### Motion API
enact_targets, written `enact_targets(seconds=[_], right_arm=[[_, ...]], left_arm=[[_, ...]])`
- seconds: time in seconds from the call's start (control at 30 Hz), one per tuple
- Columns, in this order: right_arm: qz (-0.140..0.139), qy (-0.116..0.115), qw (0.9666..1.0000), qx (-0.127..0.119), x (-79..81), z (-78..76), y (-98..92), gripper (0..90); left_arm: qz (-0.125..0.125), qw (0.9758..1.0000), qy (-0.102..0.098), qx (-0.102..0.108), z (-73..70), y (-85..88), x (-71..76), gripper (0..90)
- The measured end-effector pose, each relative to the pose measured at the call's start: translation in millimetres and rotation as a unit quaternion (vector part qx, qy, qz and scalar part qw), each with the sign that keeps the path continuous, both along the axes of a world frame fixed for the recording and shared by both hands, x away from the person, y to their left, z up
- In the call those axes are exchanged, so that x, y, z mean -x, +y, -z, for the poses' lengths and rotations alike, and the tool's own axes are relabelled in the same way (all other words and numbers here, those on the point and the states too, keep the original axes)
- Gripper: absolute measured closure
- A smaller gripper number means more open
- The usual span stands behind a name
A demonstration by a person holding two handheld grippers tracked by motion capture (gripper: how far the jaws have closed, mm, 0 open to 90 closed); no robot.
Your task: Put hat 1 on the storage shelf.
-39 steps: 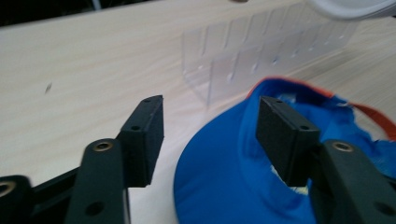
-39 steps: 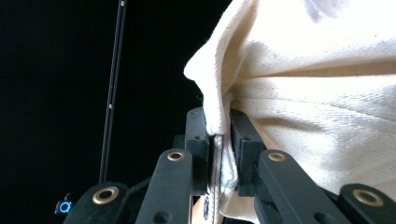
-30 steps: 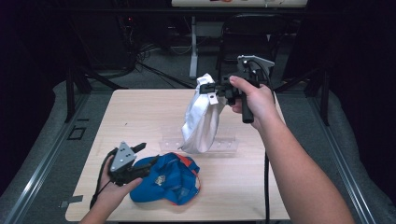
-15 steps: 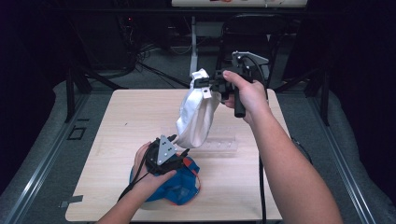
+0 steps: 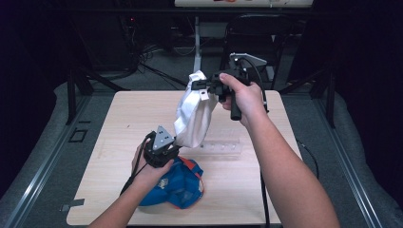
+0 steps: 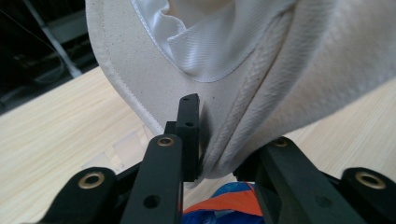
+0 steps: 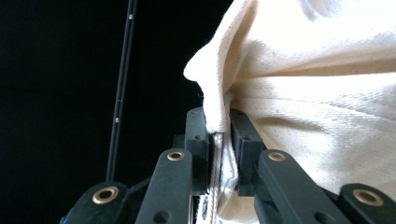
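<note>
white cap [image 5: 192,118] hangs lengthwise between both clamped grips: right gripper [image 5: 204,86] pinches its top edge, left gripper [image 5: 172,148], jaws just closed, its bottom.

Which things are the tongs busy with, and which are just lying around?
In use:
- white cap, hanging above the table
- right tongs, clamped on its top edge
- left tongs, just closed on its bottom edge

Lying about:
- blue cap on the wooden table
- clear plastic holder behind the white cap
</note>
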State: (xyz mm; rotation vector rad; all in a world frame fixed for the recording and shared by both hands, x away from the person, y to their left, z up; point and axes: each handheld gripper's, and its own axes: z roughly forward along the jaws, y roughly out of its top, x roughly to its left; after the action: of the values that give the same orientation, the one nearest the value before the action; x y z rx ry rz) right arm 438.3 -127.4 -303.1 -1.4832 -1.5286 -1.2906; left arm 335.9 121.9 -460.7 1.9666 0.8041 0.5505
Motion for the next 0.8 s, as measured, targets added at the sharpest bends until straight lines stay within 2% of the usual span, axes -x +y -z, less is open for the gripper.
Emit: enact_targets(seconds=[0.17,0.33,0.43,0.47,0.57,0.73,0.8], right_arm=[[0.005,-0.006,0.9999,0.013,-3.7,4.8,12.9,80.1],[-0.003,-0.008,0.9997,0.021,-9.7,9.9,26.5,80.3],[-0.004,-0.007,0.9995,0.029,-14.2,13.5,32.5,80.4],[-0.007,-0.008,0.9994,0.032,-15.1,14.7,33.3,80.4],[-0.005,-0.004,0.9994,0.034,-17.0,19.8,37.1,80.4],[-0.011,0.003,0.9991,0.041,-19.2,29.4,36.5,80.5],[-0.007,0.005,0.9989,0.046,-20.2,32.4,35.4,80.4]], left_arm=[[-0.002,0.9994,0.019,0.028,-5.2,7.8,-6.6,80.4],[-0.003,0.9957,0.056,0.074,-6.1,17.3,-16.4,81.5],[-0.007,0.9944,0.063,0.084,-3.4,20.6,-20.9,81.6],[-0.004,0.9938,0.072,0.085,-2.2,22.4,-22.2,81.6],[0.001,0.9924,0.078,0.095,4.3,24.0,-24.5,81.5],[0.001,0.9920,0.084,0.094,16.7,24.3,-27.3,81.2],[0.004,0.9911,0.091,0.097,19.7,23.5,-28.1,81.2]])
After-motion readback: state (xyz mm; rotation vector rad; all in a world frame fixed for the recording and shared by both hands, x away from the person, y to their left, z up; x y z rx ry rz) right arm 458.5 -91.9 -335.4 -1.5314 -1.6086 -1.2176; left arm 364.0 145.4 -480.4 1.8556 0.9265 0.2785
